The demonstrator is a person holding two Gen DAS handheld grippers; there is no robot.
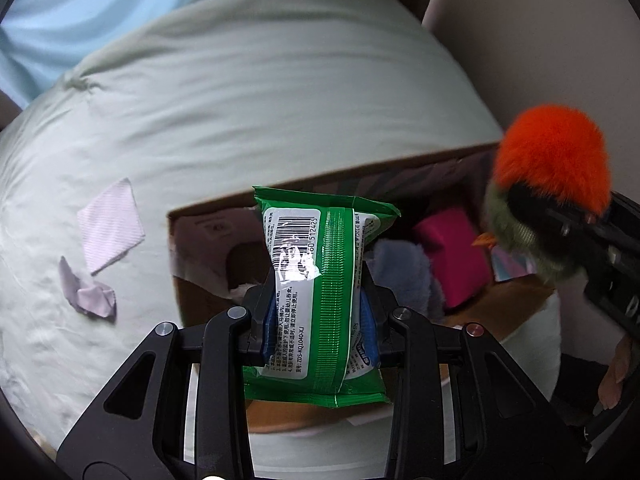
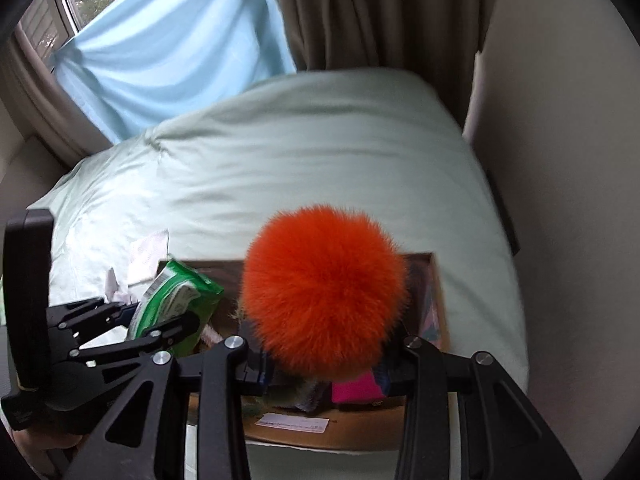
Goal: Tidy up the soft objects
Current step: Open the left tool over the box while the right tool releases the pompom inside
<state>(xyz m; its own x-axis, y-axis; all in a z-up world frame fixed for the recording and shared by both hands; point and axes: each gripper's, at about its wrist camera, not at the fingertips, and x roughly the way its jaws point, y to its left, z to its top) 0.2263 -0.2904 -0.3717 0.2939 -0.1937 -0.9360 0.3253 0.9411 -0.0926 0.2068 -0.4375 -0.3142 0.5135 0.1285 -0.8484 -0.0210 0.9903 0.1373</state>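
In the left wrist view, the left gripper [image 1: 318, 312] is clamping a green wipes pack [image 1: 320, 280] between its blue pads, the pack standing on end with its barcode facing the camera and its sides pinched in. It is hanging over the near left part of an open cardboard box [image 1: 188, 264] that is sitting on a pale green bed [image 1: 240, 100], close to the bed's near edge. Inside the box a grey fleece piece [image 1: 404, 276] and a pink item [image 1: 456, 256] are lying side by side. On the bed left of the box, a folded striped cloth [image 1: 110, 224] and a crumpled lilac cloth [image 1: 90, 294] are lying near each other. At the right edge, the right gripper [image 1: 592, 240] is carrying a plush toy [image 1: 552, 168] with an orange fuzzy top and an olive body over the box's right end. In the right wrist view, the right gripper [image 2: 326, 372] is closing on the plush toy [image 2: 324, 292], whose orange ball is hiding the pads. The box [image 2: 438, 300] is lying below it, near the bed's [image 2: 300, 152] front edge, with the pink item [image 2: 354, 390] showing under the toy. At left, the left gripper [image 2: 136, 320] is holding the wipes pack [image 2: 176, 296] over the box's left end. A blue sheet [image 2: 172, 48] and brown curtains [image 2: 384, 12] are hanging beyond the bed's far edge.
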